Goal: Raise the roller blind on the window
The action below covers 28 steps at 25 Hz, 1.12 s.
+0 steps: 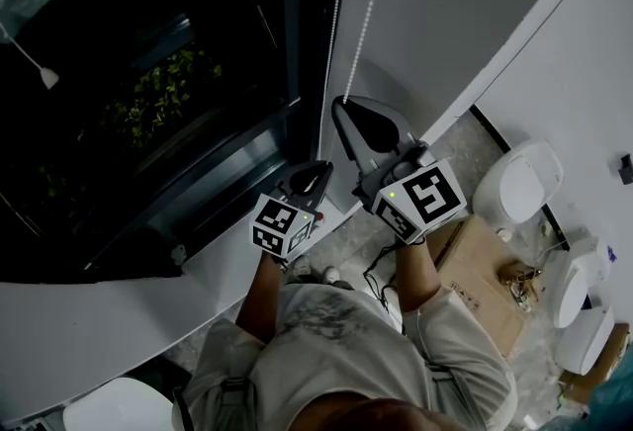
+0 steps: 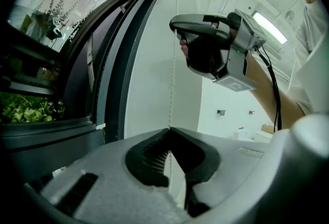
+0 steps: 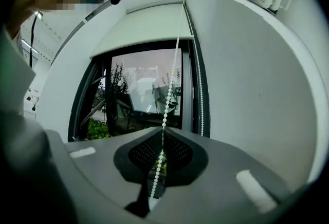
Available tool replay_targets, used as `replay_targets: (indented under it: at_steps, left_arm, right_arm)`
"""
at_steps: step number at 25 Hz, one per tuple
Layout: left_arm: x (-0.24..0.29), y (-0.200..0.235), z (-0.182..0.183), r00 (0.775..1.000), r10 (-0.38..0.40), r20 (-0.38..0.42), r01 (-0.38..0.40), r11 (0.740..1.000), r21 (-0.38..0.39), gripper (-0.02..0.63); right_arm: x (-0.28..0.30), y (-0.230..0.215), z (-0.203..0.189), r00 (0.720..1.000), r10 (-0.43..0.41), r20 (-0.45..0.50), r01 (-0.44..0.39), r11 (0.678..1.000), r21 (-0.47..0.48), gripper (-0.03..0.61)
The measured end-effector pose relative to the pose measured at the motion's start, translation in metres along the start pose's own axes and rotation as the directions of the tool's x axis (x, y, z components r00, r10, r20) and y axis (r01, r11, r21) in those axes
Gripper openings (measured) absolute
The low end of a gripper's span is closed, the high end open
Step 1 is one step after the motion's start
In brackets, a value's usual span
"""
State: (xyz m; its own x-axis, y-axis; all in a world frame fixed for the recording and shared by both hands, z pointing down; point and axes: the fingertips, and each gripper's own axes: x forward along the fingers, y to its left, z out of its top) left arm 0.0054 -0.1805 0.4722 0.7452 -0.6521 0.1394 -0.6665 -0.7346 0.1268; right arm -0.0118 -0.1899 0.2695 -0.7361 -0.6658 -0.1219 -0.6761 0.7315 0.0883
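Evidently both pairs of jaws are pinched shut at their tips on the bead chain (image 3: 168,92). In the right gripper (image 3: 161,133) the beads run in at the point where its dotted black pads meet and trail out below. The left gripper (image 2: 168,131) closes on the same strand in the same way.

Both grippers sit off the lower right corner of the window (image 3: 139,99). The right one is higher on the chain and the left one just beneath it. From the jaws the chain's long axis climbs straight up the window's right edge to the roller blind (image 3: 146,25), so the right gripper is nearer the roll. Any pull has to follow that line downward, away from the blind. A second strand (image 3: 201,99) of the loop hangs free just right of the held one, against the window's dark frame.

The chain is a string of small, round, white beads, likely slippery unless gripped firmly. The gripper shells are matte grey. The blind is pale, smooth fabric covering only the top of the window. Below it the glass is bare, with green plants (image 3: 95,129) outside. Right of the window the wall (image 3: 252,89) is plain white.
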Motion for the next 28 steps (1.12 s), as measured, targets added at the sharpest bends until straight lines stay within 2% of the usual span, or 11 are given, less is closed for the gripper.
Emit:
replay_targets:
  at_steps: [5,28]
  left_arm:
    - [0.002,0.002,-0.004,1.0,0.007,-0.011,-0.007,1.0,-0.001,0.011]
    - [0.018,0.017,-0.087,0.989,0.038,-0.145,-0.049,0.996,-0.074,0.011]
  right_arm:
    - [-0.001,-0.003,-0.005,1.0,-0.018,-0.003,0.017,1.0,-0.022,0.011]
    - [-0.005,-0.001,-0.09,0.99,-0.036,-0.133,0.038,0.999,0.011,0.011]
